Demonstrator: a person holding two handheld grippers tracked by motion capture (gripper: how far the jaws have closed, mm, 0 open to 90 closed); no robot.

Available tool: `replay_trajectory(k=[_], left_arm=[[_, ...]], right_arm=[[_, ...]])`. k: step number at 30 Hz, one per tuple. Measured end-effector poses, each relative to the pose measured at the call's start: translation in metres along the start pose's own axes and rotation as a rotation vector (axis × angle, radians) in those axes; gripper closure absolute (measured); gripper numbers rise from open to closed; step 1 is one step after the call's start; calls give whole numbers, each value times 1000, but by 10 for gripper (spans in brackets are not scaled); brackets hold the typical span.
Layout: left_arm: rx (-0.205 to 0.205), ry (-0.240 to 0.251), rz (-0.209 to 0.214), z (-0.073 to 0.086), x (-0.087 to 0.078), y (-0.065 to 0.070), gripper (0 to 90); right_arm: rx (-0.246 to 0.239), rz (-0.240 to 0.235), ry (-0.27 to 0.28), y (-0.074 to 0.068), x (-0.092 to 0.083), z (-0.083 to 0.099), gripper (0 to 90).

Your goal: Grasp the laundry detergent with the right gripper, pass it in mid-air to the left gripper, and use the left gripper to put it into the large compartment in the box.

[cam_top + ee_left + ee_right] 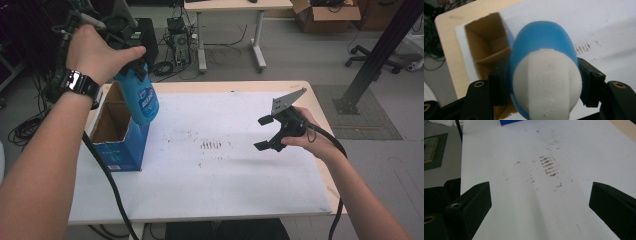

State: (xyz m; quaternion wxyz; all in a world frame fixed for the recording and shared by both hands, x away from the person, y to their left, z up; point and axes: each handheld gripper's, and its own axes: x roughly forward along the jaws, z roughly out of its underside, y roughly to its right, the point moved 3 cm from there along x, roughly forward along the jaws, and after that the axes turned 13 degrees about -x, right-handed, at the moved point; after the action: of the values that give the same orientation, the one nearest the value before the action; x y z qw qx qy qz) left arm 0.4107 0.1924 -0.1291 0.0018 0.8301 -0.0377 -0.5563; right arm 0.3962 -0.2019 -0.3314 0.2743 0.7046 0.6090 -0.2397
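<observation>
Left claw (544, 85) grips one blue bottle (140, 97) by its white-capped top, held above one open cardboard box (117, 132) at the worktop's (240, 190) left; the label is blurred. Right claw (266, 133) hovers wide, empty.

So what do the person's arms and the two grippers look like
Both forearms are bare, with no sleeves. The left wrist wears a black watch. Each gripper is black with two blocky black fingers. The right gripper carries a grey three-cornered plate on top. A thick black cable trails from each gripper.
</observation>
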Motion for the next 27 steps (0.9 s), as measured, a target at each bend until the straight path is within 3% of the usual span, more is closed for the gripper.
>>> replay_trajectory(k=[5,11,18,27], left_arm=[[-88,7,-20,-2,-7,-23,380],[-153,2,-51,0,-7,-47,380],[-193,-10,-97,6,2,-67,380],[-205,-47,-96,17,29,-78,380]], right_arm=[[10,10,1,2,-5,5,46],[22,22,-2,5,-11,12,46],[38,43,-17,8,-20,20,46],[50,55,-34,10,-26,29,44]])
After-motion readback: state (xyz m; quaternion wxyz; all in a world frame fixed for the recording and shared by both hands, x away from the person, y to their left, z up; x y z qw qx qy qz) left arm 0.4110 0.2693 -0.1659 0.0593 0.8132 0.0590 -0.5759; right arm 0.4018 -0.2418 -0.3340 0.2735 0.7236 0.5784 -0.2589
